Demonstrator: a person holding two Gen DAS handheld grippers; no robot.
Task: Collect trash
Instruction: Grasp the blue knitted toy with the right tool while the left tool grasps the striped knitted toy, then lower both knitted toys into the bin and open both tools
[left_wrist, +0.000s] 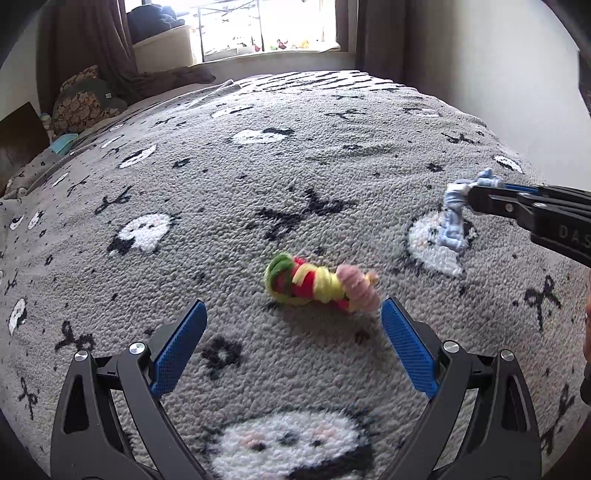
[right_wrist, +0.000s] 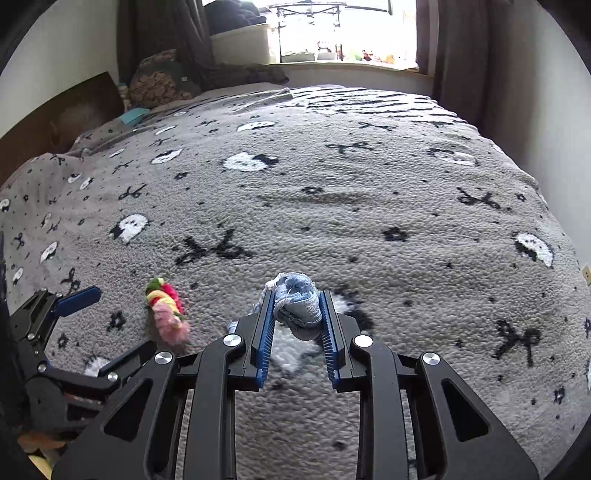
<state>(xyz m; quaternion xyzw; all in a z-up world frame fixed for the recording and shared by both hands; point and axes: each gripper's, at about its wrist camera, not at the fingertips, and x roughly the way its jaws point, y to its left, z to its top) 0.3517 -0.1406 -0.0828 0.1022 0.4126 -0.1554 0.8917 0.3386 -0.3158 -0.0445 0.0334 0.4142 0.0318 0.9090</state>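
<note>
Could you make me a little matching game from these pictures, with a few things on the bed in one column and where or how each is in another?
Things:
1. blue cloth scrap
2. colourful yarn bundle
3. left gripper
4. blanket

States:
A. jaws spread wide, nothing between them
B. grey, with white sheep and black bows, covering the bed
C. pinched between the pads of the right gripper
D. lying loose on the bed, ahead of the open jaws

Pairs: 1-C, 2-D, 3-A, 4-B
</note>
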